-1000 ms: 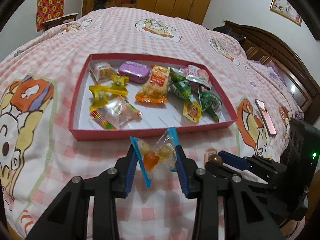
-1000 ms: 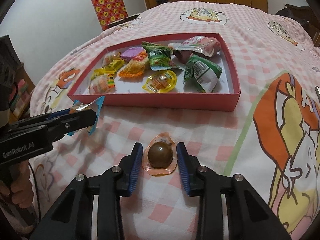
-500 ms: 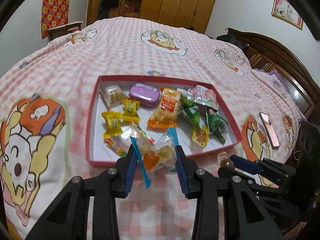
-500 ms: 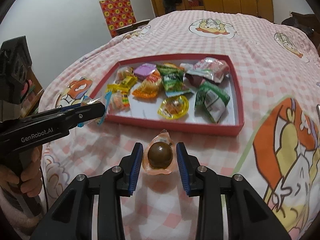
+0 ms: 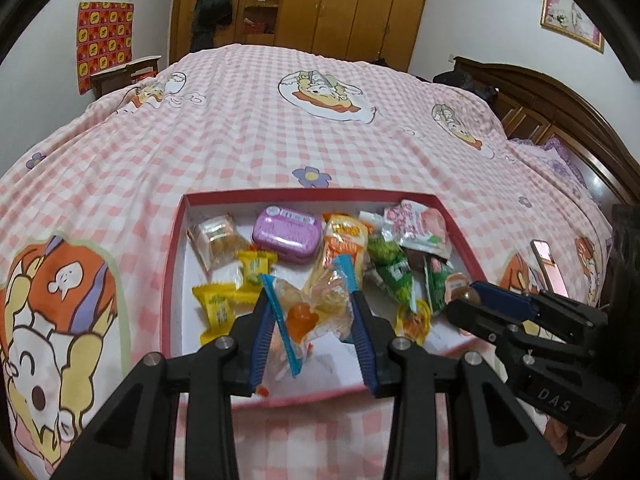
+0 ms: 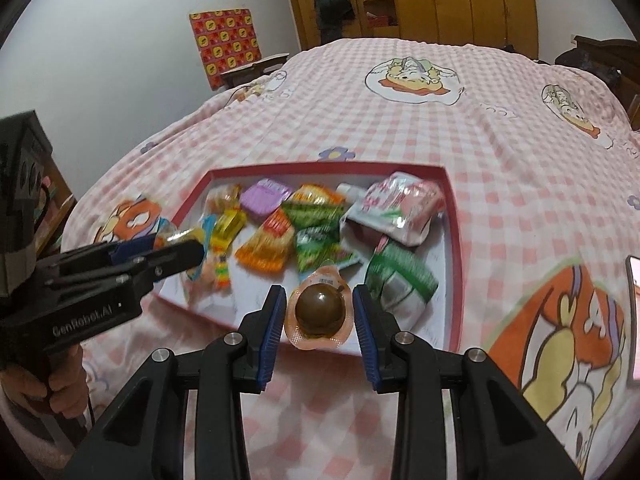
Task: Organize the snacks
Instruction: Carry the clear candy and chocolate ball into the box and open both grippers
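The left gripper (image 5: pixel 312 320) is clamped on a clear gummy-candy bag (image 5: pixel 310 310) with blue sealed edges, its blue pads pressing the bag from both sides with a modest gap between them; the bag hangs above the near part of the red shallow box (image 5: pixel 170 272), toward six o'clock of the box in the left wrist view; the right gripper (image 6: pixel 318 316) is closed about as far as it goes on a brown jelly cup (image 6: pixel 320 308) with a peach-coloured foil rim, which sits upright between the pads over the box's near edge; in the left wrist view that same cup (image 5: pixel 464 294) shows at about three o'clock, at the tip of the right gripper (image 5: pixel 466 300), over the box's right side.

The box lies on a pink checked bedspread (image 5: pixel 240 120) printed with cartoon bears; inside it, a purple tin (image 5: pixel 287 234) sits near twelve o'clock, a clear-wrapped pastry (image 5: pixel 214 240) at ten o'clock, yellow candies (image 5: pixel 218 306) at eight o'clock, an orange snack packet (image 5: pixel 344 240) beside the tin, green packets (image 5: pixel 390 270) toward two o'clock, and a pink-and-white pouch (image 5: pixel 420 228) at the far right corner; a phone (image 5: pixel 548 268) lies on the bedspread at three o'clock, outside the box; in the right wrist view a hand (image 6: pixel 52 384) grips the left gripper's handle at eight o'clock.
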Demonstrator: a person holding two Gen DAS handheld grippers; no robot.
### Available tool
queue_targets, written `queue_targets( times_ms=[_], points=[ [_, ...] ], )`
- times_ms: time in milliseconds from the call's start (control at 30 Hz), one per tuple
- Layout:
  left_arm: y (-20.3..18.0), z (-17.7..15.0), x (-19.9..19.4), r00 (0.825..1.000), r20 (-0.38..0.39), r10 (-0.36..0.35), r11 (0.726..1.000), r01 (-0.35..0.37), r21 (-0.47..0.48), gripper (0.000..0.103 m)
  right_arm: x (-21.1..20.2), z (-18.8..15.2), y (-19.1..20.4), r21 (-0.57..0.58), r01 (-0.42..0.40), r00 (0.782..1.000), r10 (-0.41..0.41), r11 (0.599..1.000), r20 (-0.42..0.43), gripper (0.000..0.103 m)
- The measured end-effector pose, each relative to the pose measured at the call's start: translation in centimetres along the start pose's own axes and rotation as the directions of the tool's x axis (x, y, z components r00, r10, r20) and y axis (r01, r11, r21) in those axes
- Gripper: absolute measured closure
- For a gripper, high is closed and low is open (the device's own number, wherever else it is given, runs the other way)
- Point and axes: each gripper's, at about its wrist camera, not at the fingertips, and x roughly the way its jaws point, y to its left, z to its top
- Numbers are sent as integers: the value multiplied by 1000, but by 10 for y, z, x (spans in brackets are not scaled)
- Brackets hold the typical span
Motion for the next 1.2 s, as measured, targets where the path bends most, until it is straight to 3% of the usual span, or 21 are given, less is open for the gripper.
queue_targets(
  times_ms=[233, 667, 1200],
  points=[
    [3, 13, 21, 999, 19, 43, 999, -43, -6, 64, 12, 16, -6, 10, 9, 1000, -9, 1000, 19, 68],
    [11, 15, 57, 998, -19, 66, 997, -67, -33, 64, 43, 21, -12, 16, 31, 1000, -31, 999, 1, 67],
    [11, 14, 57, 996, -11, 86, 996, -86, -18, 63, 46, 22, -15, 33, 31, 999, -32, 999, 26, 64]
  ],
)
